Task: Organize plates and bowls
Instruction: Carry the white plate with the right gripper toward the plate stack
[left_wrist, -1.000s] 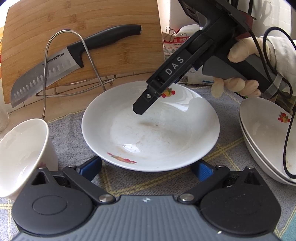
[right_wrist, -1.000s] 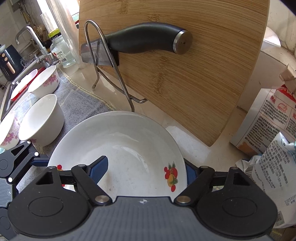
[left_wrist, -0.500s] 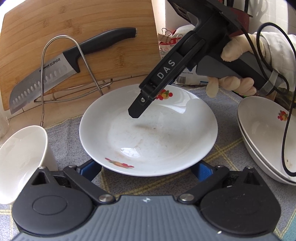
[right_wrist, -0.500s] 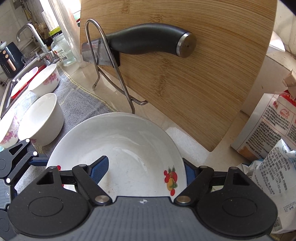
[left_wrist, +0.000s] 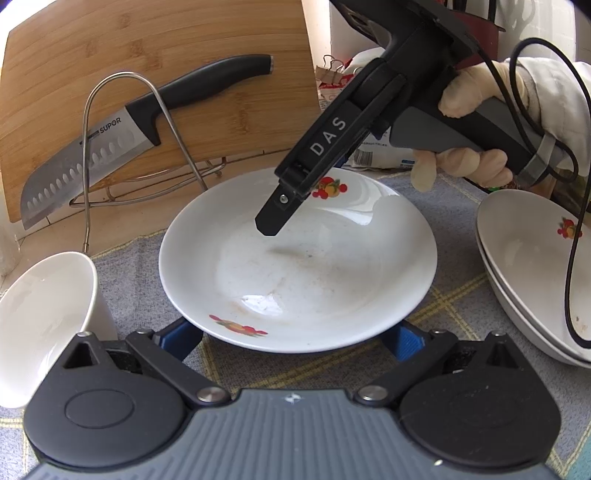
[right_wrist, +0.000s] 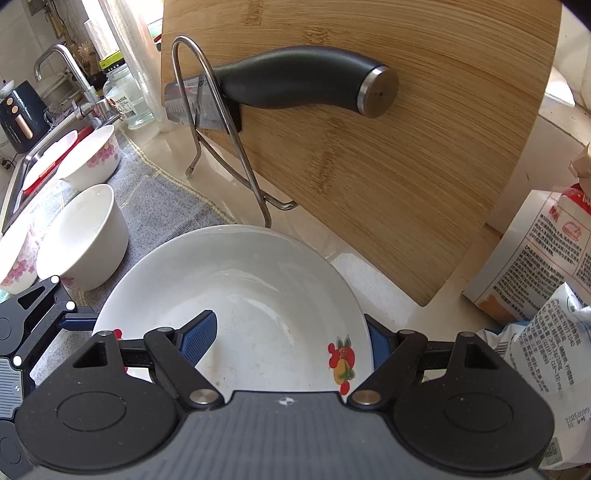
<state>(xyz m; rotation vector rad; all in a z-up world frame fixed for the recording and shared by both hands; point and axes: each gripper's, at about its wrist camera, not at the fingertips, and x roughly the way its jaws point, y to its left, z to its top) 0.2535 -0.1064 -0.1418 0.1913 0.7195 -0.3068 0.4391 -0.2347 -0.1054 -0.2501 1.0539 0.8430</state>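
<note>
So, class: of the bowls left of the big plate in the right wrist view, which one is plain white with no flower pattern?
The plain white bowl nearest the plate. The bowl behind it and the one at the left edge both carry purple flowers.

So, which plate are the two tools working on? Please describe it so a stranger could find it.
Find the big wooden cutting board standing at the back, with a knife hung on it. On the grey cloth just in front lies a single white plate. Unlike the plain white bowl and the stacked plates beside it, it lies alone and has small fruit pictures on its rim.
</note>
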